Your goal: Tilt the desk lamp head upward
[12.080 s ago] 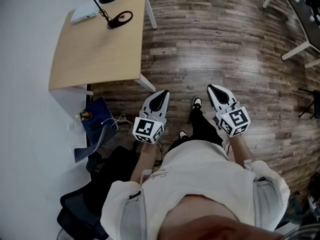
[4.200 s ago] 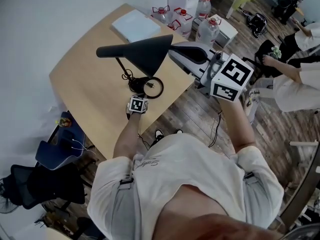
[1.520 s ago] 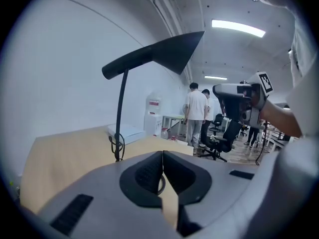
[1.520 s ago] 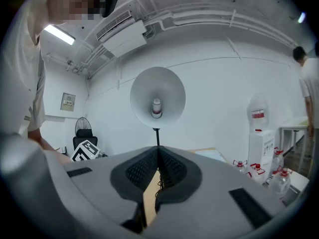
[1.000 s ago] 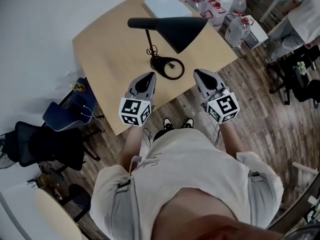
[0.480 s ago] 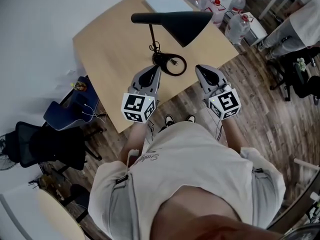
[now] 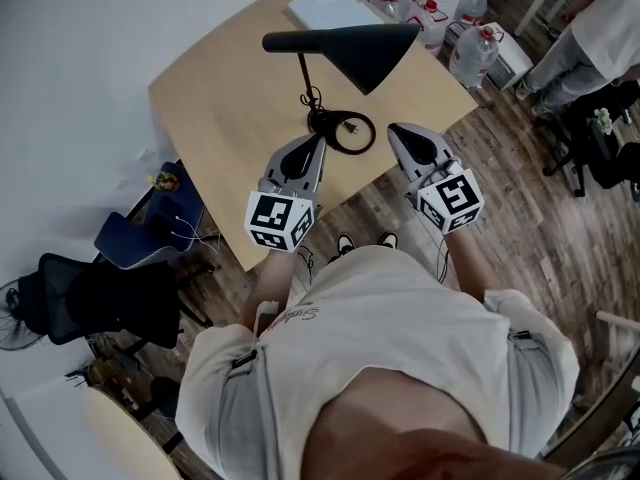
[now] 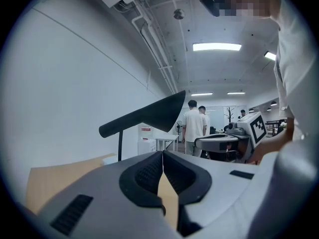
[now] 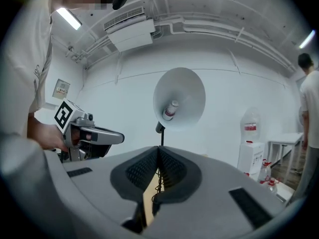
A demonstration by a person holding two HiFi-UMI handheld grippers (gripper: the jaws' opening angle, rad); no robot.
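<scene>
A black desk lamp stands on the light wooden table [image 7: 215, 98], with a ring base [image 7: 341, 132], a thin stem [image 7: 303, 80] and a cone head [image 7: 372, 52]. In the head view both grippers hover side by side at the table's near edge, apart from the lamp. My left gripper [image 7: 313, 141] is shut and empty, just left of the base. My right gripper [image 7: 397, 130] is shut and empty, just right of it. The left gripper view shows the lamp head [image 8: 149, 116] side-on, tilted up. In the right gripper view the open cone [image 9: 179, 98] and its bulb [image 9: 171, 109] face me.
A flat white box [image 7: 335, 8] lies at the table's far end. Water bottles [image 7: 470, 43] stand on the floor behind the table. A blue bag [image 7: 140, 233] and a black office chair [image 7: 95, 293] sit to the left. A person [image 7: 600, 28] stands at the far right.
About four seconds ago my right gripper was up at the lamp head and my left by the base. Both have since drawn back. Over the last second they edged slightly toward the base.
</scene>
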